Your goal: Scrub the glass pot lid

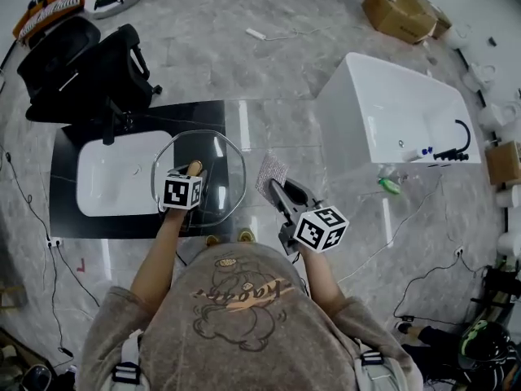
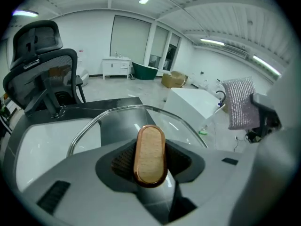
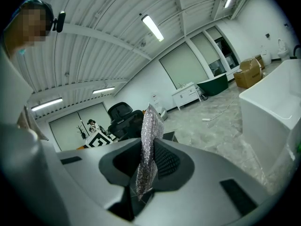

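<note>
A round glass pot lid [image 1: 232, 160] with a metal rim is held up over the black counter by its oval wooden knob [image 1: 194, 167]. My left gripper [image 1: 194, 175] is shut on that knob. In the left gripper view the wooden knob [image 2: 149, 154] sits clamped between the jaws of the left gripper [image 2: 150, 163], and the lid's rim [image 2: 92, 122] curves beyond it. To the lid's right, my right gripper [image 1: 276, 189] is shut on a silvery scrubbing cloth [image 1: 271, 172]. In the right gripper view, that cloth [image 3: 149, 142] stands upright out of the right gripper [image 3: 147, 167].
Below the lid is a black counter [image 1: 69, 222] with a white basin [image 1: 114, 173]. A black office chair [image 1: 89, 68] stands behind it. A white bathtub [image 1: 399, 108] stands at the right, with cardboard boxes [image 1: 403, 13] beyond and cables on the floor.
</note>
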The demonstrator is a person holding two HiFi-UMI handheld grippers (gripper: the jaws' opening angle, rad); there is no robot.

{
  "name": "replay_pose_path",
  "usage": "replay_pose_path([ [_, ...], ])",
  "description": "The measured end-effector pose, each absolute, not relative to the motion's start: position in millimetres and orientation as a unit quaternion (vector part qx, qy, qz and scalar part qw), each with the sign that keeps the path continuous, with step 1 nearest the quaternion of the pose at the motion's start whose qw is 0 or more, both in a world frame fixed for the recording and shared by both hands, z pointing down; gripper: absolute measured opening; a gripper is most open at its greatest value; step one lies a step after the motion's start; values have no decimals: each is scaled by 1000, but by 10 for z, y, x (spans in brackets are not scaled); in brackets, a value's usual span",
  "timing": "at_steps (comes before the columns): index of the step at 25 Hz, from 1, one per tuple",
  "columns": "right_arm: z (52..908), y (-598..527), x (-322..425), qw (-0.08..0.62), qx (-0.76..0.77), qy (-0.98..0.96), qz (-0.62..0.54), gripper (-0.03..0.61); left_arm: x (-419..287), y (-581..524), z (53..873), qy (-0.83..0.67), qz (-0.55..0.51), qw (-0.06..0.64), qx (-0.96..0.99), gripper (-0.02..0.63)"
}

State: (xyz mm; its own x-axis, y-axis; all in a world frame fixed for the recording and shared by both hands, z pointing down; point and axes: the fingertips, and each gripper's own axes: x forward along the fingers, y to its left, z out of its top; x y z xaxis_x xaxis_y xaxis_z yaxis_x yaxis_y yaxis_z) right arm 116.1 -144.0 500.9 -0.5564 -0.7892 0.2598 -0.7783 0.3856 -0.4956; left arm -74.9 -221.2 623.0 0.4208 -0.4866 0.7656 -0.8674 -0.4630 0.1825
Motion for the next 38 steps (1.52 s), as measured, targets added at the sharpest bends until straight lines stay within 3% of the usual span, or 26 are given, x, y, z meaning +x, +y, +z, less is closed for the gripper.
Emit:
replay_pose_path([
  [25, 5122, -1331, 1348, 13, -498, 810, -309, 84, -566, -2367, 6700, -418, 393, 287, 767, 184],
  [32, 5180, -1506, 1197, -3, -492, 814, -308, 84, -606, -2384, 6229, -448, 323, 269, 789, 181],
  [33, 5176, -1537, 1161, -7, -490, 816, -306, 84, -599, -2383, 6087, -453, 300, 262, 797, 162],
  [35, 5147, -1591, 1083, -14, -486, 821, -299, 84, -573, -2335, 5778, -457, 253, 246, 816, 18],
  [38, 5056, -1642, 962, -27, -484, 828, -282, 84, -592, -2154, 5345, -457, 192, 220, 841, 17],
])
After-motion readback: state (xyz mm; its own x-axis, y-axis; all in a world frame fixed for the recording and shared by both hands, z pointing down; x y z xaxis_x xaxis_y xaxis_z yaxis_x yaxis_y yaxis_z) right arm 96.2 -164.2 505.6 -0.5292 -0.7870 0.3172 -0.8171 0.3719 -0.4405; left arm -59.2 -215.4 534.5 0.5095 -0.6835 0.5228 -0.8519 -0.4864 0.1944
